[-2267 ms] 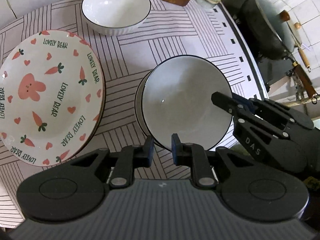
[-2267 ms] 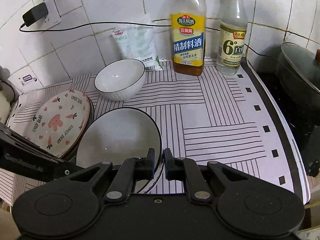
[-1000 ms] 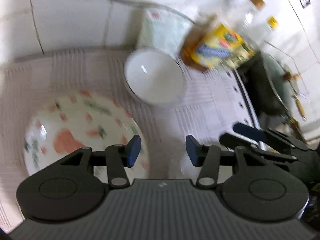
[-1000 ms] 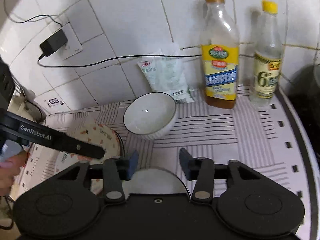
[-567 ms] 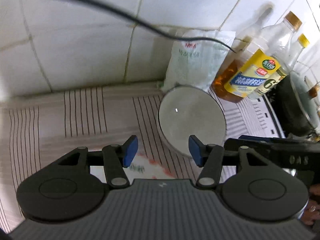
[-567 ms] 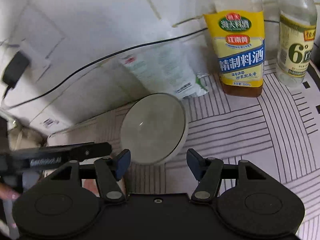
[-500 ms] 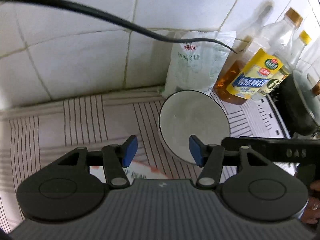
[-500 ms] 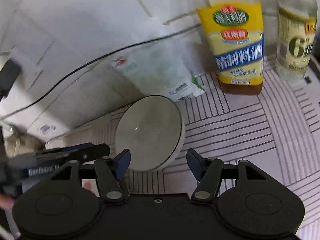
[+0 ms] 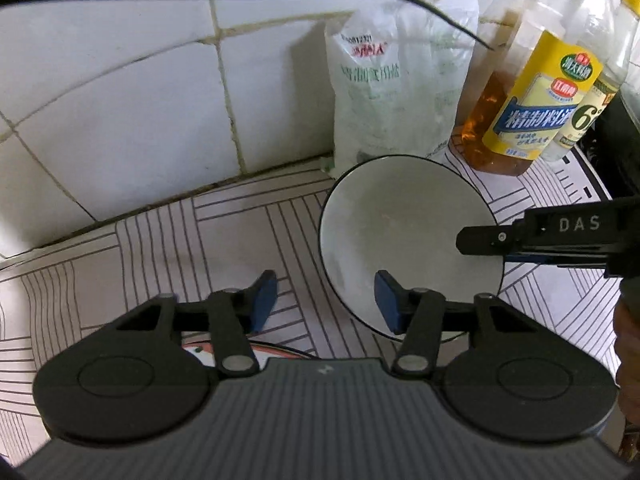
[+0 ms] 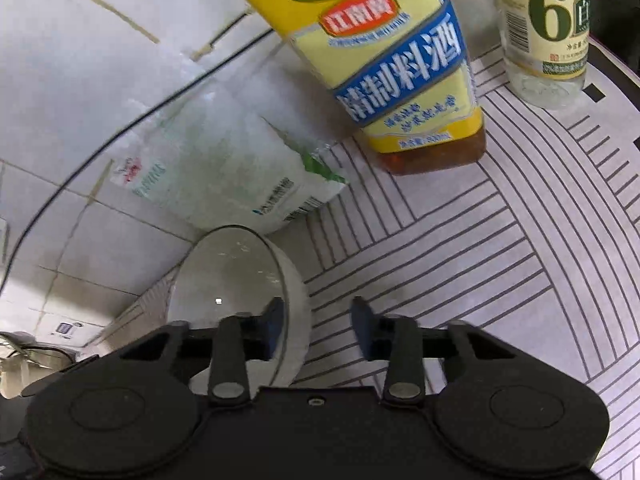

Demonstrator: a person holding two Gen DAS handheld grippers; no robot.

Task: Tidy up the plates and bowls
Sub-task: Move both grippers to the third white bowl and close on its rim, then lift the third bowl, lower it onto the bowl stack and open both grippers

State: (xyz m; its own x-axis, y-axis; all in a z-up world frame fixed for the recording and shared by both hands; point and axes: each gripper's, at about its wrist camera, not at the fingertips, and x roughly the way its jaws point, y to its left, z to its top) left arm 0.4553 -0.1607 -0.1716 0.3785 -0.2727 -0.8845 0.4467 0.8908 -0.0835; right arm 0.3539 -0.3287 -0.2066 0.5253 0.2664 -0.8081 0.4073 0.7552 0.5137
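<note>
**Both grippers narrow in on the bowl**

Left wrist view: the left gripper (image 9: 326,300), jaws just narrowed but apart, brackets the white bowl's (image 9: 404,224) near rim, closer than before.

Right wrist view: the right gripper (image 10: 318,326), closing, straddles the bowl's (image 10: 228,276) right wall, not yet clamped.

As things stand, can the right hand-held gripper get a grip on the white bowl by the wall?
Probably yes. The right hand-held gripper straddles the white bowl at its rim, one finger inside, one outside. Its jaws have just been closing, though a gap remains. Nothing blocks it; the bottles stand well clear.
</note>
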